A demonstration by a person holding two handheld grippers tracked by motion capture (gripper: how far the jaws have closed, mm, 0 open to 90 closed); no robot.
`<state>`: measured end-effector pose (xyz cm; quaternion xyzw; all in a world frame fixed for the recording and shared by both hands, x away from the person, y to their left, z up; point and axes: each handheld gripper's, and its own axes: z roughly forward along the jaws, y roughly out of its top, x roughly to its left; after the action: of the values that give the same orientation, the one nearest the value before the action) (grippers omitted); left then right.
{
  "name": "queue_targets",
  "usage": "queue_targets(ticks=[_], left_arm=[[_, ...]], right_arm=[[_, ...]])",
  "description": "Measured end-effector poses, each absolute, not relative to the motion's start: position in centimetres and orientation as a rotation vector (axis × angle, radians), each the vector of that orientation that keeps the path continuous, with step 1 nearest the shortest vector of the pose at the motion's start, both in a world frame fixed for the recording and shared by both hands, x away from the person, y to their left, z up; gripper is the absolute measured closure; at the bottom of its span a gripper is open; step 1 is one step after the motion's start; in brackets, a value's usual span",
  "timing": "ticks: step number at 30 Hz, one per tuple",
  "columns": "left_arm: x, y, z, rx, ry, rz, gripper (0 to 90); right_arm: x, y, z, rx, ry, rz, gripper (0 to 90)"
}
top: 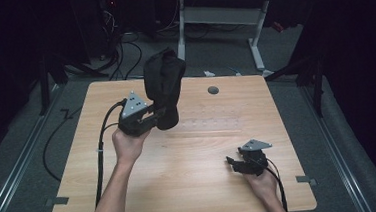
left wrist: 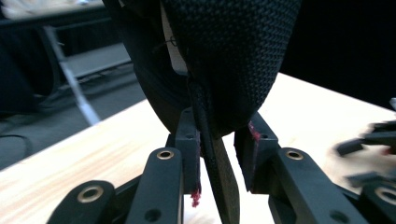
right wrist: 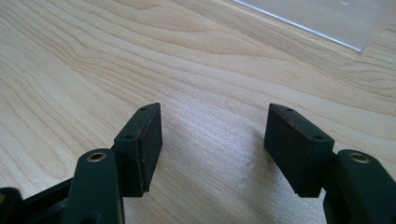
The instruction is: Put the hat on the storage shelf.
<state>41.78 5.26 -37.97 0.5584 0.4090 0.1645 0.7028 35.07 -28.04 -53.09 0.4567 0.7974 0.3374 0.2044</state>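
1. One black fabric bag (top: 163, 87) hangs clear of the wooden table (top: 189, 151), over its far-left part, standing roughly upright with its top bunched and its rounded lower end nearest the jaws.
2. Left gripper view: coarse black weave of the bag (left wrist: 233, 56) takes up the upper middle; a pale tag (left wrist: 173, 46) shows along an inner seam.
3. A dark strap or seam edge (left wrist: 212, 158) runs down from the bag between the 2 jaws.
4. Left gripper (top: 152, 117) is clamped on the bag's lower end; the jaws stand a little apart with fabric pinched between the pads. Red wear shows on a pad edge (left wrist: 254, 133).
5. Left hand (top: 128, 142) holds that gripper from below, forearm coming in from the bottom edge; grey three-cornered plate (top: 135, 104) on top, black cable (top: 101, 142) trailing down and off the table's near-left side.
6. Right gripper (top: 234, 164) rests low over the near-right part of the table, well apart from the bag. Its jaws are spread wide with nothing between them; bare wood grain shows in the gap in the right gripper view (right wrist: 215, 140).
7. Right hand (top: 261, 181) grips it from the near side; its own grey plate (top: 255, 145) faces up.
8. One round grey grommet (top: 213, 90) sits in the tabletop near the far edge, just right of the bag.
9. A clear sheet edge (right wrist: 322, 18) lies on the wood, far side of the right gripper view.
10. Beyond the table: a white-framed desk (top: 220, 18) and loose cables on grey floor (top: 122, 50).
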Motion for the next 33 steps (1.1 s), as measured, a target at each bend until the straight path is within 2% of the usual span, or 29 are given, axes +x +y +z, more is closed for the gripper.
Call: queue_targets(ticks=[14,33], left_arm=[[43.9,4.6,-39.7,1.228,0.943,0.427,72.4],[45.3,4.6,-41.4,1.22,0.953,0.429,72.1]], right_arm=[[35.1,-28.0,-53.1,1.274,2.223,0.941,37.2],[35.1,-28.0,-53.1,1.275,2.223,0.942,37.0]])
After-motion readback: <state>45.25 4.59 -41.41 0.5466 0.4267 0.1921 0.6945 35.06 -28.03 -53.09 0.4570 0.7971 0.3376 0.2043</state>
